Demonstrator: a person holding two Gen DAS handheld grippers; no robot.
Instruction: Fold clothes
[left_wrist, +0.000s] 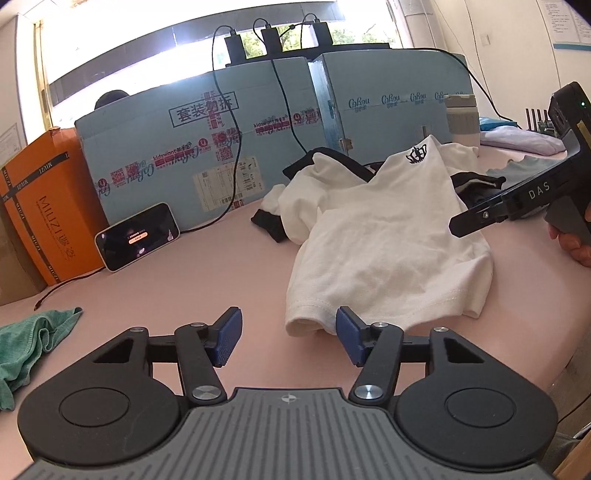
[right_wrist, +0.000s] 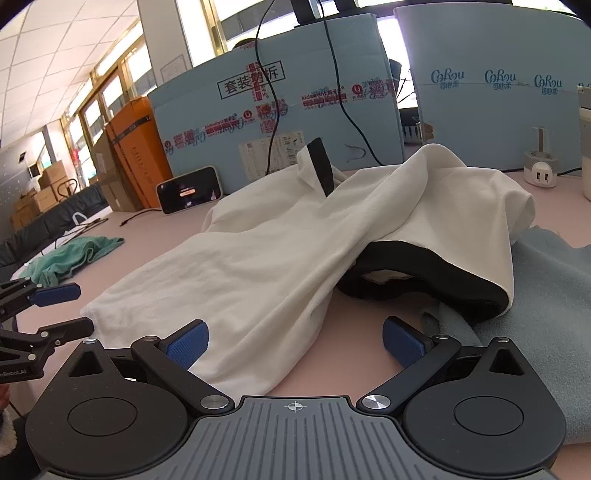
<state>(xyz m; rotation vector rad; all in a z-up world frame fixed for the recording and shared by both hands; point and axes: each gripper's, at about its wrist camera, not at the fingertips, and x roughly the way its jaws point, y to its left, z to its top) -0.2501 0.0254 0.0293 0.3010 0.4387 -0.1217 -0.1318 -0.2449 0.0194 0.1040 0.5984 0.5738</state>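
Here both grippers (jaws apart) flank shirt (right_wrist: 266, 258).

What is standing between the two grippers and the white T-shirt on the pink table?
Nothing visible. The left gripper is open at the hem of the white T-shirt, with only bare pink table in front of it. The right gripper is open, and the shirt's edge already lies between its fingers.
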